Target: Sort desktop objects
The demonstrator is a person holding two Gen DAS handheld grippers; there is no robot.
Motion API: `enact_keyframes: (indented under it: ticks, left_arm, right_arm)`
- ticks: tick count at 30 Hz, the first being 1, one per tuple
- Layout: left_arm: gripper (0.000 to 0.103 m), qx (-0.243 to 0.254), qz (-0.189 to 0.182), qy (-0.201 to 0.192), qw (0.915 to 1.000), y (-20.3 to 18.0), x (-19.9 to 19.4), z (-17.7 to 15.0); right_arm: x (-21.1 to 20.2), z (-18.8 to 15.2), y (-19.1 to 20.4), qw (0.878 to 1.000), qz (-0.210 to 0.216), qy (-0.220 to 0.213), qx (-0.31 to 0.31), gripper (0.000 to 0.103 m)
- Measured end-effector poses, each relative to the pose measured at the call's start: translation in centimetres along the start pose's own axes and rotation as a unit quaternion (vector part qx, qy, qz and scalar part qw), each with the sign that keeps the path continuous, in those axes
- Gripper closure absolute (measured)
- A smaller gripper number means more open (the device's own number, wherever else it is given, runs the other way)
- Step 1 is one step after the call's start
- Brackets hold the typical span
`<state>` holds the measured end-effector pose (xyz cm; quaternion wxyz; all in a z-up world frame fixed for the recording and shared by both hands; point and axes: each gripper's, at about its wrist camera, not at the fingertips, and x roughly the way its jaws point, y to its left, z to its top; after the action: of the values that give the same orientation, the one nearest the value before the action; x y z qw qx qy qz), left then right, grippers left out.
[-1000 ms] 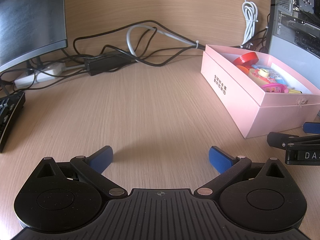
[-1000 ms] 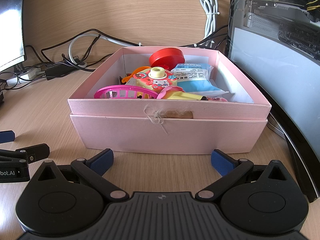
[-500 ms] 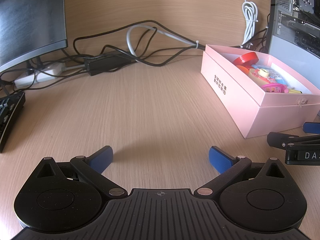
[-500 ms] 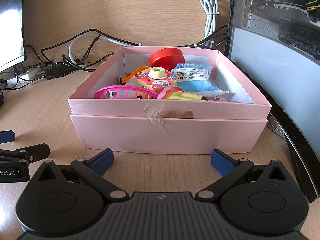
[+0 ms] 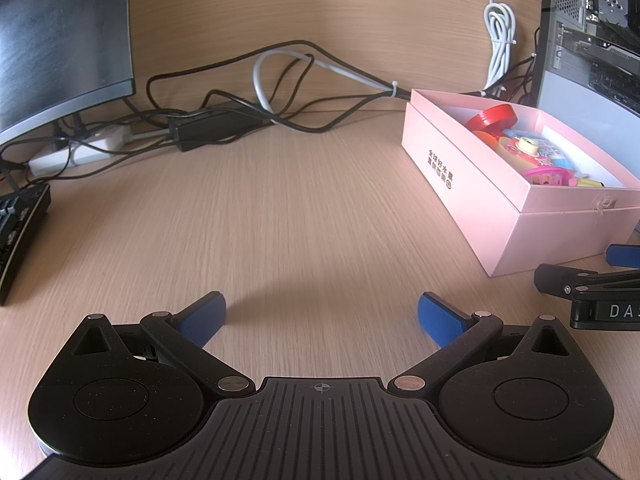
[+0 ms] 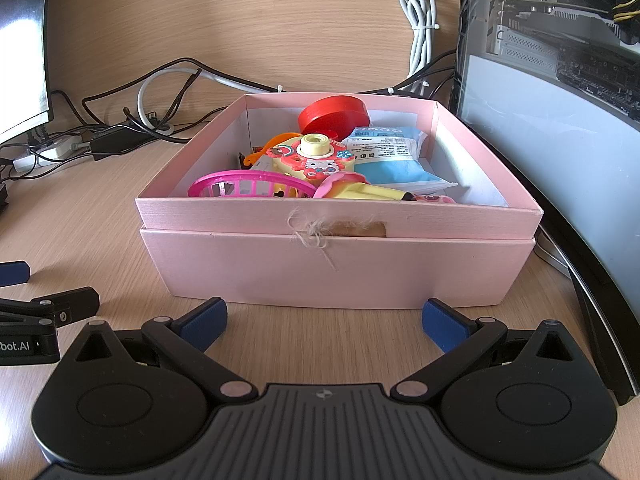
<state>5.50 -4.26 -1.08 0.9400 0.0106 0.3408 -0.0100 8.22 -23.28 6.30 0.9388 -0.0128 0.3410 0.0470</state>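
A pink cardboard box (image 6: pixel 336 268) stands on the wooden desk right in front of my right gripper (image 6: pixel 324 318), which is open and empty. Inside the box lie a red round lid (image 6: pixel 334 114), a yellow toy camera (image 6: pixel 314 156), a blue packet (image 6: pixel 384 152), a pink plastic basket (image 6: pixel 248 186) and a yellow-pink toy (image 6: pixel 360 190). In the left wrist view the same pink box (image 5: pixel 480 184) sits to the right. My left gripper (image 5: pixel 322 316) is open over bare desk, nothing between its fingers.
A tangle of black and white cables (image 5: pixel 280 92) and a power strip (image 5: pixel 76 152) lie at the back. A monitor (image 5: pixel 60 40) and keyboard (image 5: pixel 20 232) are at left. A computer case (image 6: pixel 560 92) stands close to the box's right side.
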Motion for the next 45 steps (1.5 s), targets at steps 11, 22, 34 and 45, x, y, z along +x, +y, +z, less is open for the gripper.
enact_keyframes:
  ticks: [11,22,34,45]
  left_arm:
    - [0.000,0.000,0.000,0.000,1.0000,0.0,0.0,0.0]
    - [0.000,-0.001,0.002,0.000,1.0000,-0.4,0.8,0.6]
    - [0.000,0.022,-0.030,0.031,0.9988,0.3,0.9,1.2]
    - [0.000,-0.002,-0.003,0.034,0.9994,0.4,-0.1,0.6]
  right_arm:
    - [0.0,0.0,0.0,1.000,0.000,0.000,0.000,0.000]
    - [-0.1,0.0,0.0,1.000,0.000,0.000,0.000,0.000]
    - [-0.1,0.0,0.0,1.000,0.000,0.000,0.000,0.000]
    - [-0.1,0.0,0.0,1.000,0.000,0.000,0.000,0.000]
